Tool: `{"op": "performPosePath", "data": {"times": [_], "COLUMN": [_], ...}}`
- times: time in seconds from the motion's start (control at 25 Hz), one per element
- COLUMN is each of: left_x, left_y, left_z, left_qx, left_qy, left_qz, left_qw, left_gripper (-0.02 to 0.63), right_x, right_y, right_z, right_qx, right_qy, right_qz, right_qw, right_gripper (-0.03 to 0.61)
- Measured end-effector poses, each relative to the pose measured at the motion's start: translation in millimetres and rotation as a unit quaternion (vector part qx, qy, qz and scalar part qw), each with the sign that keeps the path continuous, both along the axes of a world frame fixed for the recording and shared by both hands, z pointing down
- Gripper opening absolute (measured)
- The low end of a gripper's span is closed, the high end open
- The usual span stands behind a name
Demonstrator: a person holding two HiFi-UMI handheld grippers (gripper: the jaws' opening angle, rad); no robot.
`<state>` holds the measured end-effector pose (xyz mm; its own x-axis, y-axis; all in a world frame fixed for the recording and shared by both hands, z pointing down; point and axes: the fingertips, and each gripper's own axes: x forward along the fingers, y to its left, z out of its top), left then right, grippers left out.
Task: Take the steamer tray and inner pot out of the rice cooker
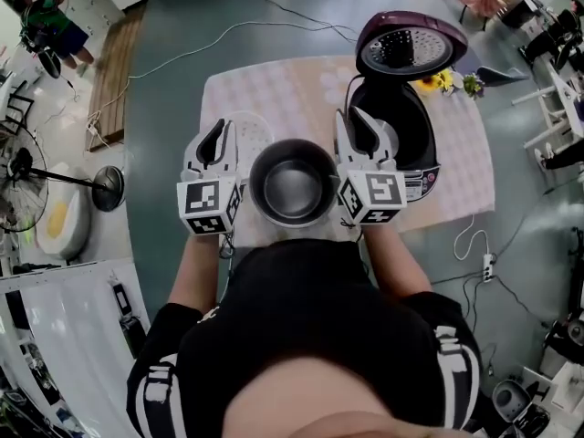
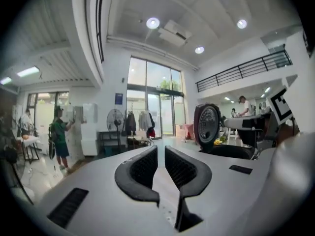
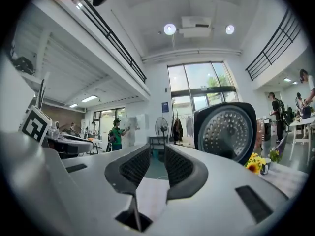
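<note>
The inner pot (image 1: 292,188) is out of the rice cooker (image 1: 406,149) and up in the air in front of my chest, mouth upward and empty, wedged between my two grippers. As far as I can judge, I carry it by squeezing its wall from both sides with the gripper bodies, near the marker cubes, and not with the jaws. That suits a round pot too broad for one gripper's bite.

The left gripper (image 1: 221,126) has its jaws a narrow slit apart with nothing between them, and the right gripper (image 1: 352,115) likewise. Both point level and away from me, towards the room.

The steamer tray (image 1: 252,131), white and round, lies on the cloth-covered desk (image 1: 283,80) just beyond my left gripper, left of the cooker, so that part looks done. The cooker stands at my right with its lid (image 1: 411,48) tipped up and its well dark, seemingly empty.

What is left, I reckon, is to set the pot down on free cloth near the tray. A squeeze hold like this could let it slip.
</note>
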<state>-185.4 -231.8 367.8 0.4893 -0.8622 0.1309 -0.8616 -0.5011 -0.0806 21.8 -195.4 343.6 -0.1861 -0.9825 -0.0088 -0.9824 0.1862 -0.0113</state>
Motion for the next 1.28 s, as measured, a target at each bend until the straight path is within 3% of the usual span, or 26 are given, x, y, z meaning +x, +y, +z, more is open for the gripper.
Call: {"op": "performPosePath", "data": {"times": [0.12,0.2,0.32,0.48,1.28], "left_x": [5.0,10.6,19.9,25.2,15.6], "left_y": [2.6,5.7,9.1,14.3,40.2], "left_z": [-24.6,-37.6,-48.3,-48.9,-35.1], "left_qx": [0.047,0.061,0.07,0.068,0.051], "left_qy": [-0.023,-0.008,0.011,0.009,0.021], "left_qz": [-0.027,-0.028,-0.019,-0.011,-0.007], "left_qw": [0.9983,0.9977,0.9973,0.9976,0.9985], "left_gripper": [0.011,0.005,0.003,0.003,0.003], "right_x": [-1.4,-4.0,-14.9,-26.5,-32.3], "right_y": [-2.0,-0.3,2.4,5.5,27.4], "right_z": [-20.0,-32.1,-41.5,-36.1,-27.7], "right_qx": [0.023,0.045,0.065,0.055,0.054], "right_qy": [0.019,0.016,0.005,-0.007,0.007], "right_qz": [0.011,0.012,-0.017,-0.048,-0.045], "right_qw": [1.0,0.999,0.998,0.997,0.998], "right_gripper": [0.047,-0.003,-0.003,-0.003,-0.002]}}
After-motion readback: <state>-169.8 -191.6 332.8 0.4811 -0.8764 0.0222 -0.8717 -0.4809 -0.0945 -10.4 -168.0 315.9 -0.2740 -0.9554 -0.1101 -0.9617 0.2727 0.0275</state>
